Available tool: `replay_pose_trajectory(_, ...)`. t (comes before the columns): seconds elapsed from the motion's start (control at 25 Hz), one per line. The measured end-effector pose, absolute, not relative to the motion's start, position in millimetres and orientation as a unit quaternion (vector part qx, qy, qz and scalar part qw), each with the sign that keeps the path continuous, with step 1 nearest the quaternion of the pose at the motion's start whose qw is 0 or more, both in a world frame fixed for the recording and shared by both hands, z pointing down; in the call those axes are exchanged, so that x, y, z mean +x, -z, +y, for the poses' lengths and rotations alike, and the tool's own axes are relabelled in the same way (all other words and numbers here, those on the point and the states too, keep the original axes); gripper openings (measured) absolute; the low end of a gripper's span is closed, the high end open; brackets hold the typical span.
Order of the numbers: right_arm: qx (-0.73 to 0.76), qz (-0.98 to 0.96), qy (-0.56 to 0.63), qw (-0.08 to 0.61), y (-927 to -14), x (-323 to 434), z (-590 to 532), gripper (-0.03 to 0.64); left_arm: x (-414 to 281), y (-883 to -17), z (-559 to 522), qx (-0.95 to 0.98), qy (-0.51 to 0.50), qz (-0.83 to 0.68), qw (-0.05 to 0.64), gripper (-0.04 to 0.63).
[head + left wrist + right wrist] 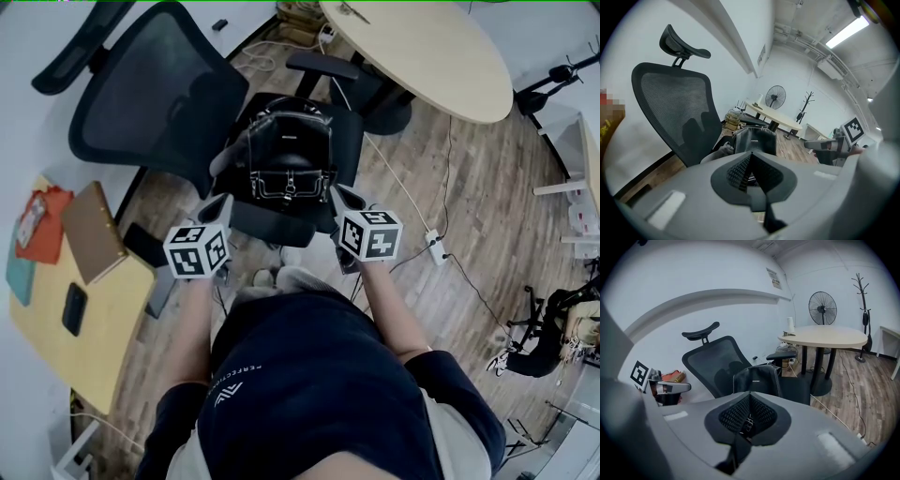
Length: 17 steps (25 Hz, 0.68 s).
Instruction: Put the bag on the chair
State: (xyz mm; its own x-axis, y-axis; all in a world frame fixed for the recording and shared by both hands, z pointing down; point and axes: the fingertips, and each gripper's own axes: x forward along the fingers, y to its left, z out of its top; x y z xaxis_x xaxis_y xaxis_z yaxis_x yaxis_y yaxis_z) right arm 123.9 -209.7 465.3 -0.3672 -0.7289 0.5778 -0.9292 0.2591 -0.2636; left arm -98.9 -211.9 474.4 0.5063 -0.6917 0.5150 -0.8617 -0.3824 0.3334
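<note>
A black bag [286, 155] with pale stitching stands upright on the seat [272, 225] of a black mesh office chair [159, 94]. My left gripper [223, 202] hovers at the seat's front left and my right gripper [339, 195] at its front right, each just short of the bag. Both are shut with nothing between their jaws. In the left gripper view the bag [757, 140] shows beyond the shut left gripper [751, 154], beside the chair back [675, 108]. In the right gripper view the bag [757, 379] stands ahead of the shut right gripper [749, 394].
A round wooden table [422, 56] stands behind the chair, close to its right armrest [323, 64]. A desk [103, 309] at the left carries a book [92, 230] and a phone [75, 307]. A cable with a power strip [436, 246] lies on the floor. A fan [822, 308] stands farther back.
</note>
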Motion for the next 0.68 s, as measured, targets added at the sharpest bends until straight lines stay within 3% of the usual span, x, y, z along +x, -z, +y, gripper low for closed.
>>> replay_pose_trajectory(0.68, 0.543, -0.77, -0.287, 0.172, -459.2, 129.4, -214.4, 0.002, -115.0, -471.7, -212.4, 0.813, -0.151, -0.484, 0.288, 0.013)
